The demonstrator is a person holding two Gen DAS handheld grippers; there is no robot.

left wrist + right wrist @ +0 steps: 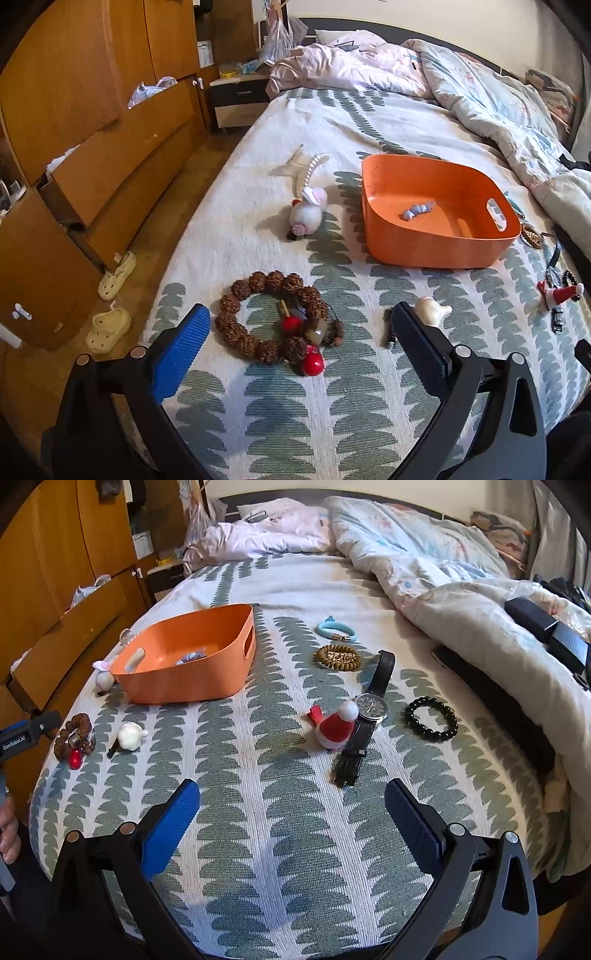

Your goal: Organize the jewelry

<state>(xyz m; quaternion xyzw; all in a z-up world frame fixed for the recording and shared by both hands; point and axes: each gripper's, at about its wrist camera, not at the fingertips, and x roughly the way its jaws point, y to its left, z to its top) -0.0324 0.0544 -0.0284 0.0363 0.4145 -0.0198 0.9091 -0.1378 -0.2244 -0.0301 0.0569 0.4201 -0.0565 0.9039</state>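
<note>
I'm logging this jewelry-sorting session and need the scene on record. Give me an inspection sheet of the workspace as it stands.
Surface: bedspread with a green leaf pattern, covering the bed.
Job's things: orange bin holds one small blue piece. Outside it lie a brown seed-bead bracelet, a wristwatch, a black bead bracelet, a tan bead bracelet, a light blue band, a Santa hat clip, a white plush clip and a cream shell-like piece.
Clutter: rumpled duvet.
Grippers: left gripper open over the seed-bead bracelet; right gripper open, empty.
Cables: nothing seen.
Surroundings: wooden wardrobe, slippers on the floor.
</note>
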